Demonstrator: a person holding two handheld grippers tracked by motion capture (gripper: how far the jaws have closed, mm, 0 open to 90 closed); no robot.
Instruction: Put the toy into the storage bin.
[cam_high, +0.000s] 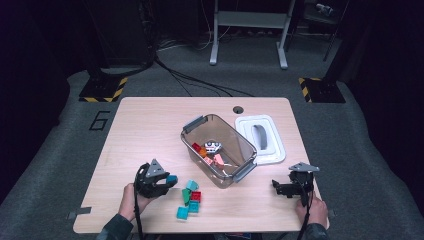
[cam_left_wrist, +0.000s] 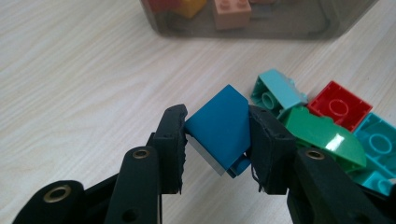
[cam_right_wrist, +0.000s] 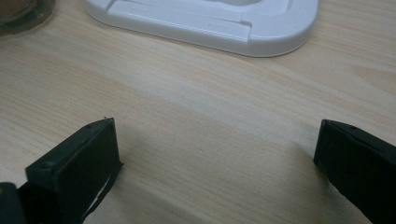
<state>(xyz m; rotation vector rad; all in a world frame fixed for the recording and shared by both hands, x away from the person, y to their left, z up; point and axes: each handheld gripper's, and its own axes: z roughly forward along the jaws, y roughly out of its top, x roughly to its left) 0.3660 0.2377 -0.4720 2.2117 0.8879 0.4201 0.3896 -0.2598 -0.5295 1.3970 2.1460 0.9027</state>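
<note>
Left gripper view: jaws of the left gripper (cam_left_wrist: 217, 149) clamped on a tilted blue brick (cam_left_wrist: 219, 131); right gripper (cam_right_wrist: 215, 163) jaws wide, empty.

The left hand-held gripper (cam_high: 169, 182) was squeezed shut on something, held up a little. The right hand-held gripper (cam_high: 281, 188) sat low with its jaws wide apart.

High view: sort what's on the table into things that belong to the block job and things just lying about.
Part of the job:
- blue block, clamped in the left gripper
- loose blocks on the table
- clear bin with blocks already inside
- white lid, off beside the bin

Lying about:
- right gripper, open over bare table
- striped floor pads
- metal stand behind
</note>
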